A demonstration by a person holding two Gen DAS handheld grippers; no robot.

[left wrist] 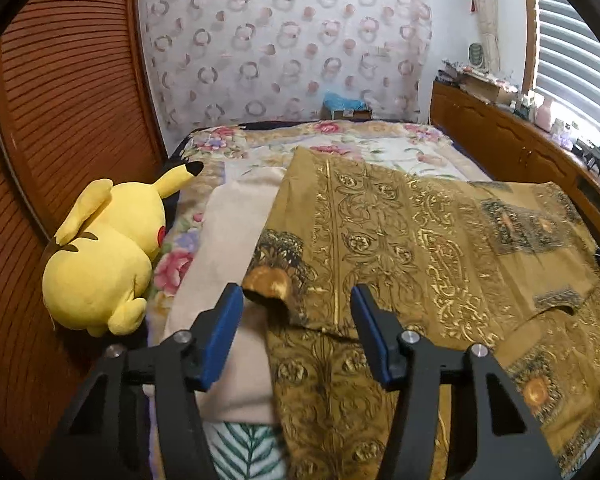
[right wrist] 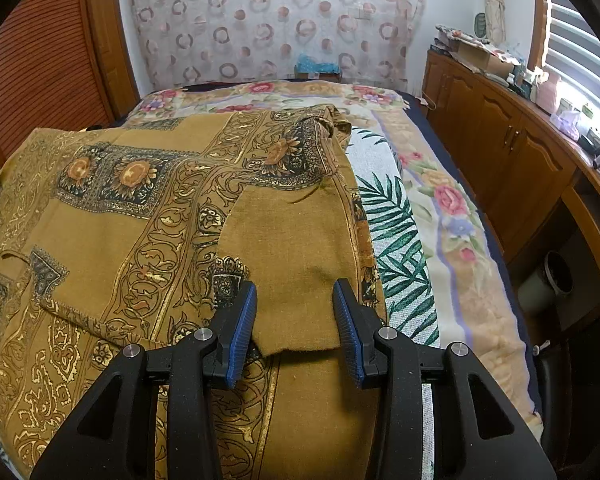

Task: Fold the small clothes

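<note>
The left gripper (left wrist: 296, 300) hangs above the near left part of the bed (left wrist: 380, 148) with its jaws apart and nothing pressed between them; a folded sleeve cuff (left wrist: 266, 284) lies just beyond. The right gripper (right wrist: 294, 296) stands half-wide over a plain flap (right wrist: 292, 248) of the mustard patterned garment (right wrist: 112, 216), pads clear of the cloth. The garment is spread across the bed's middle. Toward the left edge lies a yellow plush toy (left wrist: 104, 256); wooden cabinets (right wrist: 508, 152) run along the right side.
</note>
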